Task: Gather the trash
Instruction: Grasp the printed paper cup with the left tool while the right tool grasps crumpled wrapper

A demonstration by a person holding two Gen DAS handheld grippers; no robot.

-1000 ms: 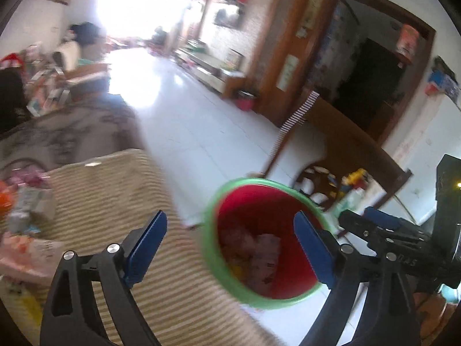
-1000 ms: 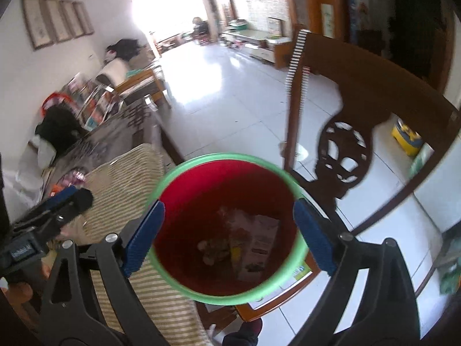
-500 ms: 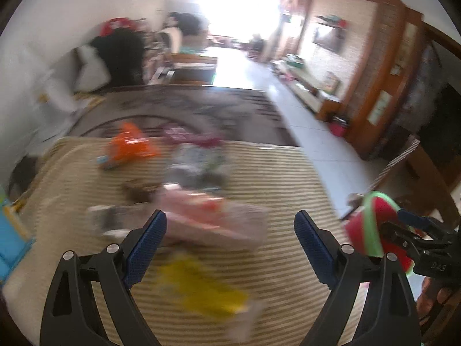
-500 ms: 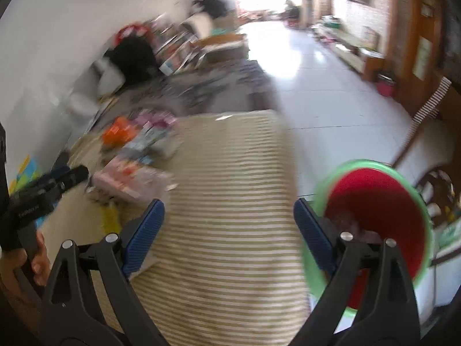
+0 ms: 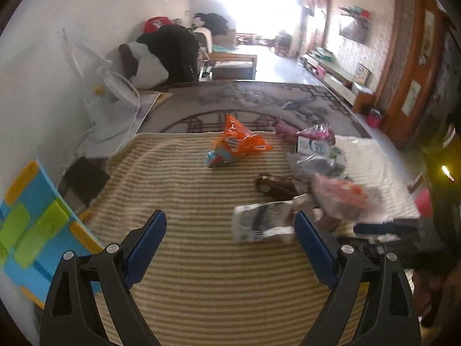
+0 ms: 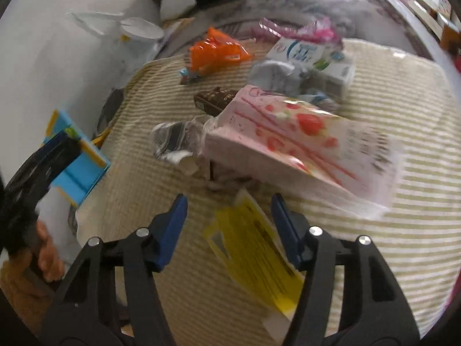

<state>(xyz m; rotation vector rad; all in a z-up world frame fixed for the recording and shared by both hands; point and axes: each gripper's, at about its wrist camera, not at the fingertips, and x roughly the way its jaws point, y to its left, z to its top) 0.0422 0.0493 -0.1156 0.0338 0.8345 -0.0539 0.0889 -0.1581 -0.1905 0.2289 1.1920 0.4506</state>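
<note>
Right gripper (image 6: 229, 209): jaws closing, pads not yet touching anything; yellow wrapper (image 6: 253, 256) lies between them on the striped mat (image 6: 389, 230).
Left gripper (image 5: 230, 230): released, wide apart, nothing between; silver wrapper (image 5: 260, 225) just beside its right pad.
Beyond right gripper: pink strawberry box (image 6: 291, 141), brown wrapper (image 6: 214, 101), milk carton (image 6: 314, 57), orange bag (image 6: 214, 52).
Far left: blue foam block (image 6: 76, 170).

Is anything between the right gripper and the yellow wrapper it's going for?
Nothing visible. The yellow wrapper lies flat on the striped mat, already between the closing jaws of the right gripper, whose pads do not yet touch it. The pink box lies just beyond it.
</note>
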